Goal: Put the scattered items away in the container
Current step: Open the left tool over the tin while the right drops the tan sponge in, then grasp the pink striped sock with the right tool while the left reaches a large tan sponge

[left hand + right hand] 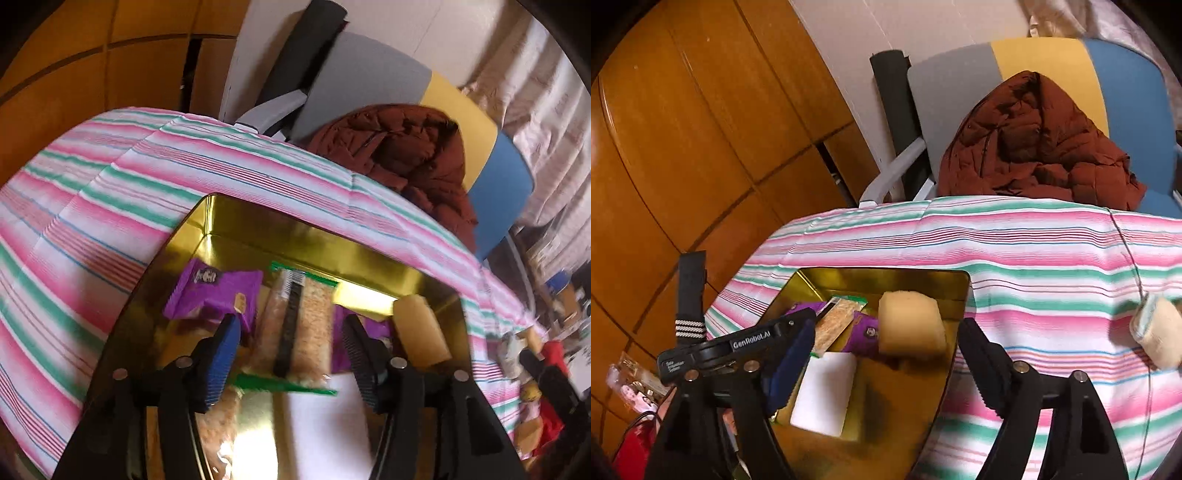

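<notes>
remaining bun lies on the surface, right of the gold tin; right gripper nearer; both grippers' fingers wide, empty.

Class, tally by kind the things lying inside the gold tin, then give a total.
Purple foil snack packets: 2
Clear cracker pack with green ends: 1
Pale yellow spongy block: 1
White flat rectangular pad: 1
Total in the gold metal tin: 5

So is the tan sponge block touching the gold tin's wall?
Cannot tell. In the right wrist view the tan sponge block overlaps the gold tin wall's line, but neither view plainly shows contact or gap.
</notes>
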Available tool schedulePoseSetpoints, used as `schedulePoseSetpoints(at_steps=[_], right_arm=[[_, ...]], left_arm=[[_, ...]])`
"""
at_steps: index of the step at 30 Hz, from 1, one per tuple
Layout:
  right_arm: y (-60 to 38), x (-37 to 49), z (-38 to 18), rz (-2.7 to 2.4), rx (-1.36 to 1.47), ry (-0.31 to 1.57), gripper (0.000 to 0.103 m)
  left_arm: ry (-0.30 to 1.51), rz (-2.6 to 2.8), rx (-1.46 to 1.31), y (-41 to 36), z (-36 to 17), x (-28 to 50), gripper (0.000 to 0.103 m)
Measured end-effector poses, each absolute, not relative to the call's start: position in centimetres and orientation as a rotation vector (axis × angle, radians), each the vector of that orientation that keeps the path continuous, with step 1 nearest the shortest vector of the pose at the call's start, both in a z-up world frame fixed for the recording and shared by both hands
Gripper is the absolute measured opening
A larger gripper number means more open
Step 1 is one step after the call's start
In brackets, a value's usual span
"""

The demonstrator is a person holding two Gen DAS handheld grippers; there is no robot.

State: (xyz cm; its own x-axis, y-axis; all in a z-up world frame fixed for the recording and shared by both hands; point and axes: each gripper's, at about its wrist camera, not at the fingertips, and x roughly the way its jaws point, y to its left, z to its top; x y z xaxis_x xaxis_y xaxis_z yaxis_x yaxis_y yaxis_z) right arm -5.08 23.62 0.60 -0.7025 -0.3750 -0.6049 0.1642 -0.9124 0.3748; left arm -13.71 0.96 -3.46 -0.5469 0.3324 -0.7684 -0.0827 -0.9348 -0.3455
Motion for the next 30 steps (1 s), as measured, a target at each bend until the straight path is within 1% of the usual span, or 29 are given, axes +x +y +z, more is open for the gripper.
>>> schedulePoseSetpoints(at_steps=[2, 4, 7, 9, 19, 26, 30], right_arm=[[24.3, -4.2, 0.7, -2.617, 1.016, -0.461, 0.086], [25.1, -3.2, 0.7, -2.626, 1.026, -0.493, 0.088], [26.0, -1.9, 0.5, -2.63, 1.033, -0.504, 0.088], [26.6, -1.0, 0.2, -2.639, 1.046, -0.493, 0.088], [31.2, 2.9, -1.0, -2.674, 1.124, -0.471, 0.088], [37.7, 6.2, -0.3, -2.815, 1.169, -0.493, 0.088], [42.2, 8.7, 0.7, -2.987, 1.284, -0.49, 0.088]], left_arm=[[-0.437, 2.546, -1.319, 0.9, -2.9, -12.7, 0.059], [-0.476, 2.549, -1.285, 1.1, -2.3, -11.2, 0.059], [-0.518, 2.524, -1.238, 2.0, -1.4, -9.5, 0.059], [-0.515, 2.504, -1.211, 3.0, -0.8, -8.2, 0.061], [-0.349, 2.389, -1.158, 9.9, 0.3, -2.5, 0.061], [-0.221, 2.29, -1.126, 14.8, 0.8, 0.6, 0.061], [-0.126, 2.247, -1.1, 18.0, 0.7, 2.7, 0.061]])
